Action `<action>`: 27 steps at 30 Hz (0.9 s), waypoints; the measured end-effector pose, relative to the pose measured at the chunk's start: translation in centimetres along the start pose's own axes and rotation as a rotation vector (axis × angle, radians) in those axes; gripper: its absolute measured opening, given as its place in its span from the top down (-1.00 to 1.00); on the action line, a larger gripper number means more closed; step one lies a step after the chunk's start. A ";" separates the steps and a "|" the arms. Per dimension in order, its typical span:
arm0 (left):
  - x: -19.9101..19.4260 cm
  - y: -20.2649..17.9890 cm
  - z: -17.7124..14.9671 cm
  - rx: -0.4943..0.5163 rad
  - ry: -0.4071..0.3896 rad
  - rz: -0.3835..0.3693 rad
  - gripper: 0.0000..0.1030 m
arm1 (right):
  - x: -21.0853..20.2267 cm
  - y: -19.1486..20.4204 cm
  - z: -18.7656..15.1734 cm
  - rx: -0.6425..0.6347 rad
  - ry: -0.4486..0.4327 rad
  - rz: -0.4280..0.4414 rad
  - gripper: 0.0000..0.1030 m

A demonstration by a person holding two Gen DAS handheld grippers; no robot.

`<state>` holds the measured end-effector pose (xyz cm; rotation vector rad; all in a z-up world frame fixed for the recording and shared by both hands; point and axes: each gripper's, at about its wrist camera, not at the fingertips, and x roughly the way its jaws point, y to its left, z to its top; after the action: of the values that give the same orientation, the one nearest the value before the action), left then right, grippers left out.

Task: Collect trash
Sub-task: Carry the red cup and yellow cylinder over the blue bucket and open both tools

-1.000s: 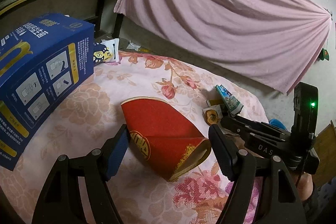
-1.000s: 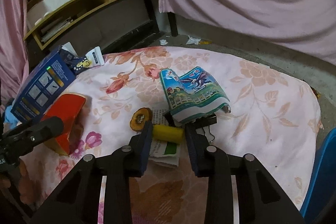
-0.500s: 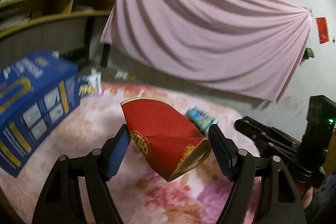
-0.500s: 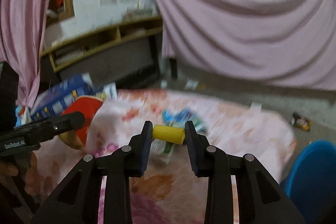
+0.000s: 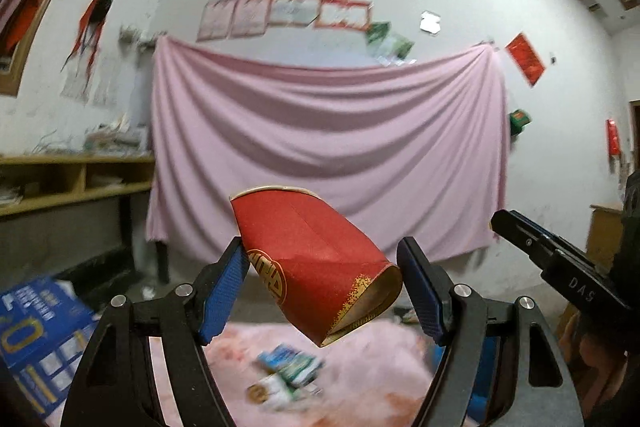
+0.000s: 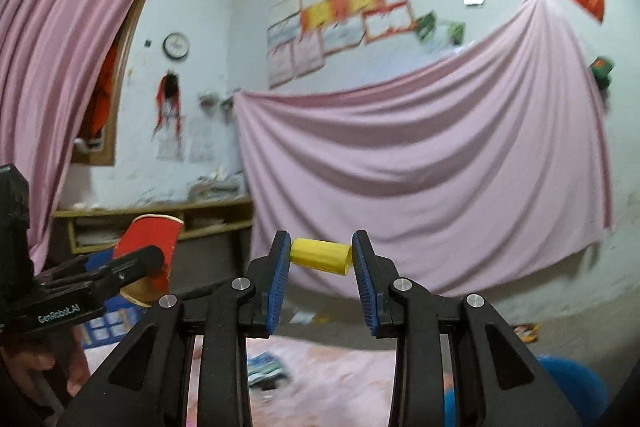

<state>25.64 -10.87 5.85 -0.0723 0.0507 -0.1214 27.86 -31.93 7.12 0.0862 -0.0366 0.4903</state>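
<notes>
Carrying trash clear of table [image 5: 360,379] (judged: bound for blue bin [image 6: 568,379]) | left gripper [image 5: 324,287] wide, clamped on red cup [image 5: 312,263], crushed, held sideways | right gripper [image 6: 321,259] narrow, pinching yellow cap [image 6: 320,255] endwise | wrappers [image 5: 288,371] remaining on table

I see a red paper cup [image 5: 316,267] squashed flat at its open end, lying on its side in the air above the pink bed [image 5: 380,379]. A small yellow tube [image 6: 320,255] hangs sideways above the bed too. A blue wrapper [image 5: 290,367] lies on the bed.
</notes>
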 end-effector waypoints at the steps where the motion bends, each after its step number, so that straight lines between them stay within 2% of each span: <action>1: 0.0 -0.6 0.2 0.008 -0.016 -0.010 -0.36 | -0.5 -0.2 0.1 -0.002 -0.016 -0.014 0.43; 9: 0.9 -7.9 0.8 0.085 -0.111 -0.117 -0.36 | -4.8 -3.9 1.7 -0.039 -0.145 -0.172 0.43; 15: 2.0 -12.4 0.5 0.090 -0.136 -0.173 -0.36 | -7.0 -6.5 1.8 -0.046 -0.176 -0.269 0.43; 18: 2.4 -13.8 0.3 0.089 -0.141 -0.201 -0.36 | -7.3 -7.7 1.6 -0.038 -0.159 -0.309 0.42; 22: 3.6 -15.6 -0.2 0.079 -0.100 -0.230 -0.37 | -8.0 -9.2 0.8 -0.031 -0.111 -0.357 0.42; 27: 5.5 -17.2 -1.1 0.066 -0.006 -0.267 -0.36 | -7.9 -11.3 -0.5 0.006 -0.012 -0.398 0.42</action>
<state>29.01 -28.61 5.79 -0.0128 0.0312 -0.3896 26.23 -45.52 5.38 0.0995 -0.0291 0.0925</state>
